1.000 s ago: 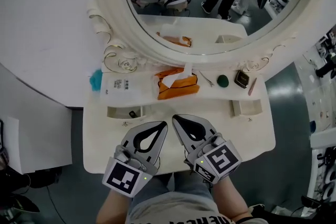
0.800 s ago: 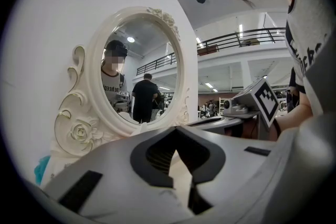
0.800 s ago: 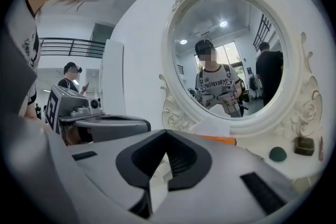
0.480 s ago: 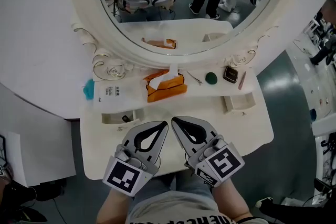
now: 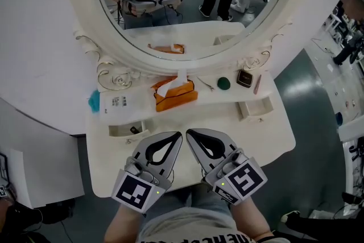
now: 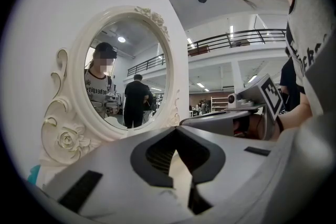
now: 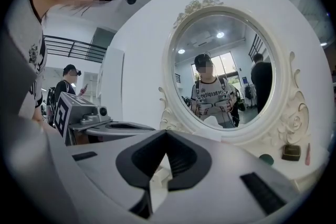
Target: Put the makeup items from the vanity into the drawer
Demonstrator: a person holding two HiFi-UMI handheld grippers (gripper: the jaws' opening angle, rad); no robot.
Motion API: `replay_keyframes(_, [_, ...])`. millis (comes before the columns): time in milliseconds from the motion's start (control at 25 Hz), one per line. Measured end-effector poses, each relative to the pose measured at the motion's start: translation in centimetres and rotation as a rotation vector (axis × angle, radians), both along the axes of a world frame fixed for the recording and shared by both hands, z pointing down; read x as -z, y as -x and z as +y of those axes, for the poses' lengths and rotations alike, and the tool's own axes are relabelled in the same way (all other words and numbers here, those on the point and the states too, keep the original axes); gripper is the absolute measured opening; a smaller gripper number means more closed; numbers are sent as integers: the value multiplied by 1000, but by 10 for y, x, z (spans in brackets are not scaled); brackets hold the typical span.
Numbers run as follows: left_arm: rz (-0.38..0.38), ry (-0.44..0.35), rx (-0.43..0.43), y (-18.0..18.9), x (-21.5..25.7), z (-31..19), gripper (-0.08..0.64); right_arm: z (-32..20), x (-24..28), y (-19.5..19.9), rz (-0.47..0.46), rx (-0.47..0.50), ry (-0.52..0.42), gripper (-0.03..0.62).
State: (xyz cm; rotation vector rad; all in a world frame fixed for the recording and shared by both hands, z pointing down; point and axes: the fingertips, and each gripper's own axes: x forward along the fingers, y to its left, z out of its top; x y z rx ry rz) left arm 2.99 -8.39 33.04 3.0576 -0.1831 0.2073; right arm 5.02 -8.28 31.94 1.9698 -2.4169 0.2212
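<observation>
Nearest, the left hand-held gripper [image 5: 176,137] and the right hand-held gripper [image 5: 191,134] hover side by side over the worktop [image 5: 259,142], both closed and empty. Beyond an open drawer [image 5: 255,108], the green round item [image 5: 224,83], dark compact [image 5: 245,78] and pink stick [image 5: 256,84] lie under the mirror [image 5: 193,37].

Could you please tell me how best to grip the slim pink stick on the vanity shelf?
Probably at its middle, from above, jaws across its thin width: the slim pink stick lies flat, just right of the dark square compact.
</observation>
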Motion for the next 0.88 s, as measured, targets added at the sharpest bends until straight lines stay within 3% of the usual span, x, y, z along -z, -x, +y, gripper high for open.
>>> replay_keyframes(880, [15,-11,-17,6,5,12,12,13,4,12,26,5,-12,11])
